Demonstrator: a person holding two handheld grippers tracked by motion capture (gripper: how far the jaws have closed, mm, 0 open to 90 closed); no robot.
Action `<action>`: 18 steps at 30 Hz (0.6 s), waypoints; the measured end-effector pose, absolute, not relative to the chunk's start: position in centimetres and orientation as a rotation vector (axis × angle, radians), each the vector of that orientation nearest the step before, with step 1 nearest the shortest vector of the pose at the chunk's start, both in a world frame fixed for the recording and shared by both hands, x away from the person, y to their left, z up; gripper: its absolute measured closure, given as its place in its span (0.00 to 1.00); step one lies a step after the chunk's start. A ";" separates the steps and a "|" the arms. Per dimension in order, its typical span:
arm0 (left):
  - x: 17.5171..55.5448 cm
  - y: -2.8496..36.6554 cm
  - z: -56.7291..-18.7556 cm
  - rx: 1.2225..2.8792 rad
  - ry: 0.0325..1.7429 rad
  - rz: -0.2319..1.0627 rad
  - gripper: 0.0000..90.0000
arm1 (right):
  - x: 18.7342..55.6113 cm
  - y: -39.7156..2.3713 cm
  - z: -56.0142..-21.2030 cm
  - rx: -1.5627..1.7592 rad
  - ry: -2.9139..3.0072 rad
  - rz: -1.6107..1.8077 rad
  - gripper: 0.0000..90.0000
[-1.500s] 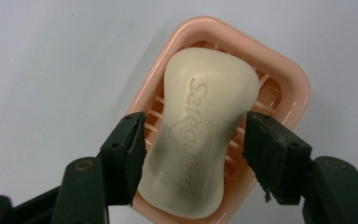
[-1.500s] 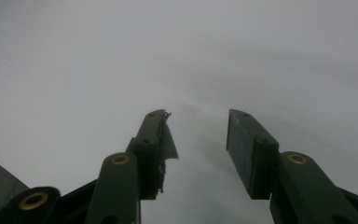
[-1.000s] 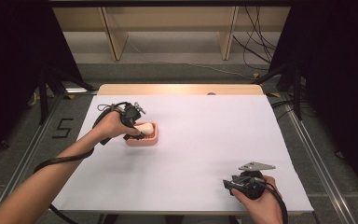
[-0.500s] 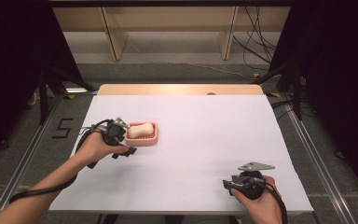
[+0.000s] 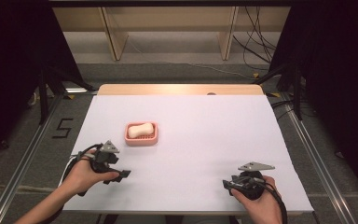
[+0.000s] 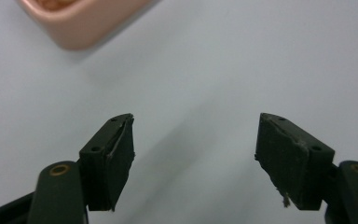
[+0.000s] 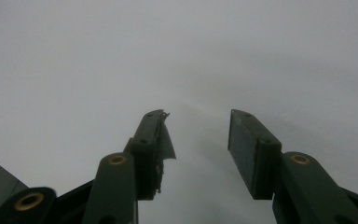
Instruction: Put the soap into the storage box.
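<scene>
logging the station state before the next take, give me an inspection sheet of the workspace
surface: white table, wooden strip along its far edge
job's things: pale soap bar lying in a pink soap dish, left of centre
clutter: nothing seen
grippers: left gripper open and empty, near the dish but apart from it; right gripper open and empty, at the near right edge
cables: a black cable trails from each gripper; more cables on the floor far right
surroundings: wooden frame legs beyond the table, dark curtains either side, metal rails, a "5" mark on the floor
</scene>
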State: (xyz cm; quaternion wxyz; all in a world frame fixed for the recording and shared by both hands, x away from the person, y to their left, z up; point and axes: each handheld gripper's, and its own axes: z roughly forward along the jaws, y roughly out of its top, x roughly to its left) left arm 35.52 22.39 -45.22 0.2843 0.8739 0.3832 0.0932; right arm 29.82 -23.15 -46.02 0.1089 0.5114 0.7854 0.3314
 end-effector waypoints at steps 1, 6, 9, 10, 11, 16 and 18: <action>35.1 22.7 -45.5 2.348 1.022 0.258 0.31 | 29.9 -23.1 -46.1 1.502 2.309 0.989 0.63; 33.3 23.8 -47.1 2.260 1.058 0.278 0.33 | 29.7 -22.9 -45.9 1.549 2.312 0.955 0.63; 32.7 24.1 -47.5 2.220 1.086 0.264 0.35 | 29.7 -23.0 -45.8 1.537 2.310 0.956 0.63; 32.5 24.2 -47.3 2.218 1.079 0.259 0.35 | 29.7 -23.0 -45.8 1.537 2.310 0.956 0.63; 32.4 24.4 -47.0 2.204 1.080 0.281 0.35 | 29.7 -23.0 -45.9 1.536 2.313 0.969 0.63; 32.7 24.4 -47.0 2.180 1.085 0.281 0.36 | 29.7 -23.1 -45.8 1.533 2.313 0.967 0.62; 32.8 24.5 -47.3 2.182 1.089 0.286 0.37 | 29.8 -23.1 -45.9 1.528 2.311 0.967 0.62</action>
